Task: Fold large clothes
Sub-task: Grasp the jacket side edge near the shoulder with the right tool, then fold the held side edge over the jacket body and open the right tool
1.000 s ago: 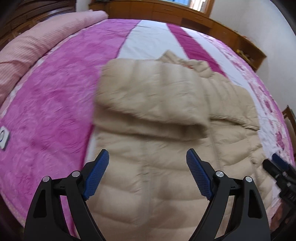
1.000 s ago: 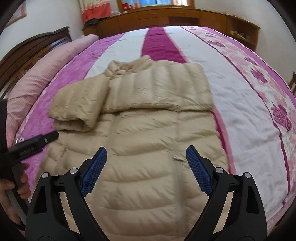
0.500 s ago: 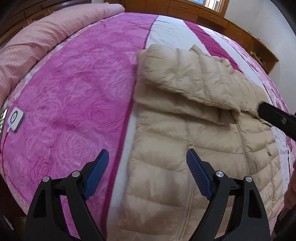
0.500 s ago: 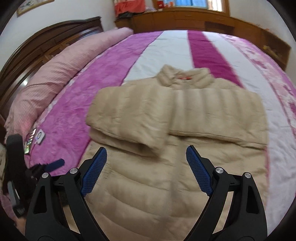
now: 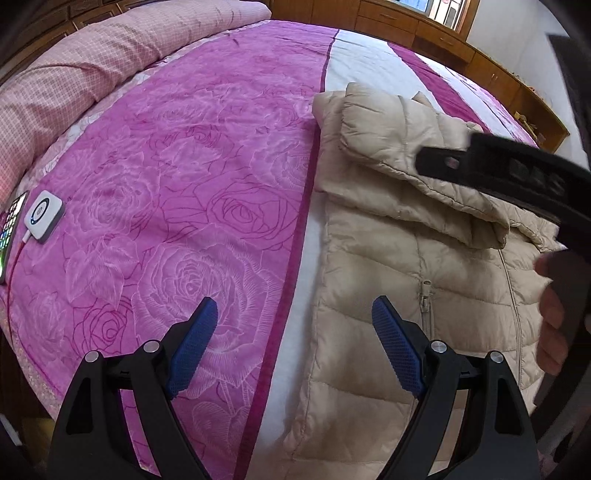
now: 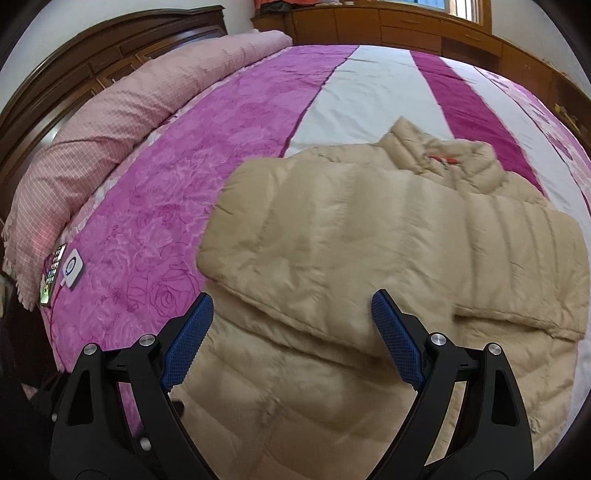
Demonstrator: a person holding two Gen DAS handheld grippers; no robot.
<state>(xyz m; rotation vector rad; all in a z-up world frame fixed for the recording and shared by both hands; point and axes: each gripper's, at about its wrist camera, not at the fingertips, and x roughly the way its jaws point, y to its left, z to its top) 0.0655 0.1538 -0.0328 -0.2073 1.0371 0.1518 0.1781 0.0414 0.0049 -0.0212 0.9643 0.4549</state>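
Note:
A beige puffer jacket (image 5: 399, 266) lies flat on the pink and white bedspread (image 5: 177, 177), both sleeves folded across its chest. It also shows in the right wrist view (image 6: 369, 236), collar at the far side. My left gripper (image 5: 295, 343) is open and empty, over the jacket's left edge near the hem. My right gripper (image 6: 291, 336) is open and empty, just above the folded left sleeve. The right gripper's black body (image 5: 517, 177) crosses the left wrist view, held by a hand (image 5: 554, 317).
A phone (image 6: 53, 273) and a white square charger (image 6: 72, 267) lie at the bed's left edge. A pink checked quilt roll (image 6: 129, 122) lies along the dark wooden headboard (image 6: 110, 55). Wooden cabinets (image 6: 406, 26) line the far wall.
Both grippers have swung left. The left now looks at the jacket's left edge and the bedspread; the right has moved over the folded left sleeve. The jacket has not moved.

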